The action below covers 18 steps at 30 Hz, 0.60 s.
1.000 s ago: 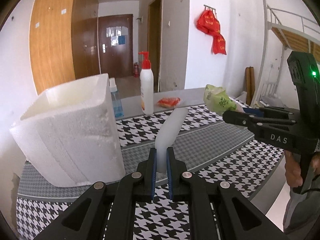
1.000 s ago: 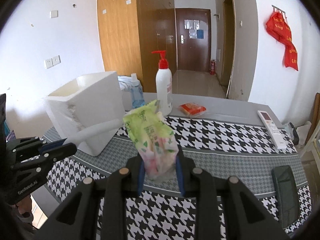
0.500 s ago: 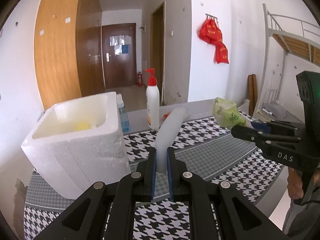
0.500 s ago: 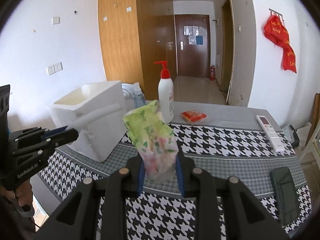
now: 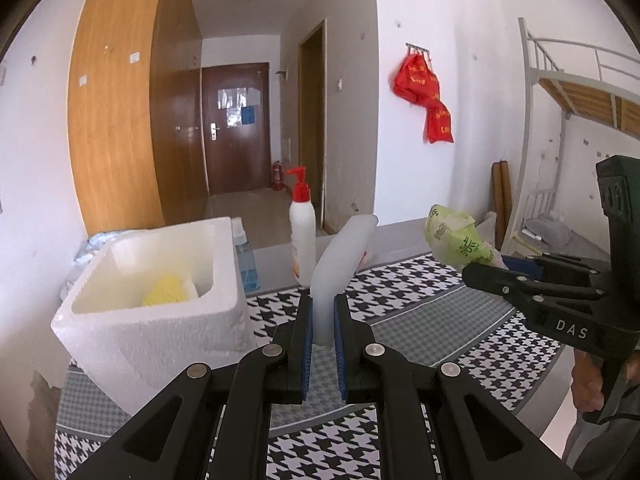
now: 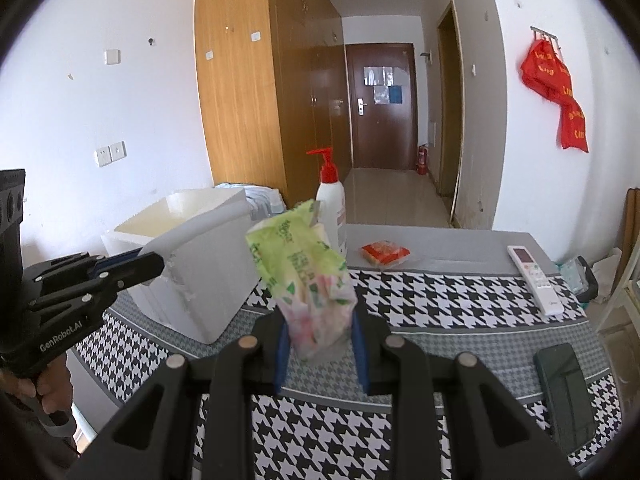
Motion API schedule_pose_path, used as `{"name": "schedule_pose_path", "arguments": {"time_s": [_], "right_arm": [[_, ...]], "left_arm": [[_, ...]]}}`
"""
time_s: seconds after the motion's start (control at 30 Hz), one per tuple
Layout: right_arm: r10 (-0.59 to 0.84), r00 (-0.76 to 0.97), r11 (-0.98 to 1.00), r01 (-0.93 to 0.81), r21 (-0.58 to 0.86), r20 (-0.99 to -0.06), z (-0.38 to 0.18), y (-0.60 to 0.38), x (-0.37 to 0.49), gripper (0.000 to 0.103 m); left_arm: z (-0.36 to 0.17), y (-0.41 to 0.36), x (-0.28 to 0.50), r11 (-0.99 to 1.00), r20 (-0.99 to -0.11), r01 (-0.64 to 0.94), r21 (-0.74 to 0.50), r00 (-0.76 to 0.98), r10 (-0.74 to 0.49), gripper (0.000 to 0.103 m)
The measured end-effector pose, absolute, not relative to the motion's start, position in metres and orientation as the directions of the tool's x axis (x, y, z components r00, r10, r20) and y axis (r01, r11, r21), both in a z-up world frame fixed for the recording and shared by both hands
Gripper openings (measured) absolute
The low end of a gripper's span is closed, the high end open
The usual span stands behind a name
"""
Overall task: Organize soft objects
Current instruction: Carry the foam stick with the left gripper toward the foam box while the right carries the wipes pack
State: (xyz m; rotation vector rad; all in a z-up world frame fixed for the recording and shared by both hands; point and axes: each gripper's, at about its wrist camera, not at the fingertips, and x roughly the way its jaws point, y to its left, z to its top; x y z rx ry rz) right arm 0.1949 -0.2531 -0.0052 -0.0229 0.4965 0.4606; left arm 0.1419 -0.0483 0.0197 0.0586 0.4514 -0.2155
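Left hand-held gripper (image 5: 321, 322) is pinching the lower end of a pale foam strip (image 5: 340, 256), holding it upright in the air just right of the foam box (image 5: 160, 320). Right hand-held gripper (image 6: 320, 354) is clamping the bottom of a green tissue pack (image 6: 304, 272), also airborne, right of the box. Both items are looking light and squashy; the strip is bowing, so gripping near an end is working. A yellow sponge (image 5: 164, 295) is lying inside the box, which is sitting on the counter (image 6: 460, 304).
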Motion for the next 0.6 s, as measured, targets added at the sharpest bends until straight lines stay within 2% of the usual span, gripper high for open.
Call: {"name": "schedule_pose_path", "arguments": {"time_s": [0.6], "right_arm": [[0.441,0.795,0.890,-0.446,0.093,-0.417,0.015,-0.243,0.198,0.031]], "left_arm": [[0.042,-0.038,0.147,0.983,-0.382,0.185,0.021,0.910,-0.163,0.011]]}}
